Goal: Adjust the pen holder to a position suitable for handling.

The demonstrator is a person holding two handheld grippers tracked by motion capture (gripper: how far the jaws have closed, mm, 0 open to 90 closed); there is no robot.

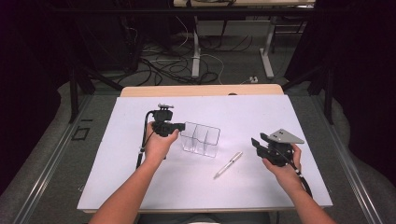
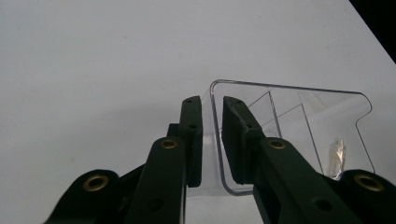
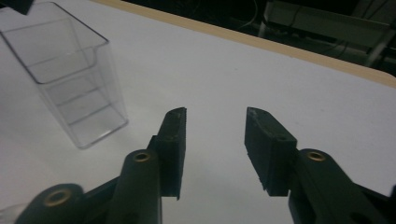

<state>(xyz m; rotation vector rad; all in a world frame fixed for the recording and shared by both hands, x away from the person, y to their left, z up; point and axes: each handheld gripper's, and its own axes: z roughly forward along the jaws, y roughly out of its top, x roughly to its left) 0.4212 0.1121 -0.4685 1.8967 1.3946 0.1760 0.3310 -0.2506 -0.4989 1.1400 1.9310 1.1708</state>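
High view. We record a white surface carrying a clear plastic organiser with inner dividers, standing upright near the middle. A silver pen lies flat just in front and to the right of it, apart from it. The left hand-held gripper sits at the organiser's left end wall, held by the left hand; from here we cannot make out how its jaws stand on the wall. The right hand-held gripper, with a grey three-cornered plate on top, is held by the right hand well to the right of the pen, touching nothing. Both forearms are cut off at the bottom edge. Cables lie on the floor beyond the surface; the surroundings are too dark to itemise.

Left gripper view. We note the left hand-held gripper clamped on the organiser's end wall, one jaw outside and one inside. The organiser's lower right part is hidden behind the jaw arm; a pale glint inside it is too blurred to identify.

Right gripper view. We log the right hand-held gripper with jaws spread wide and nothing between them, over bare surface. The organiser stands at upper left, its top corner cut off by the frame.
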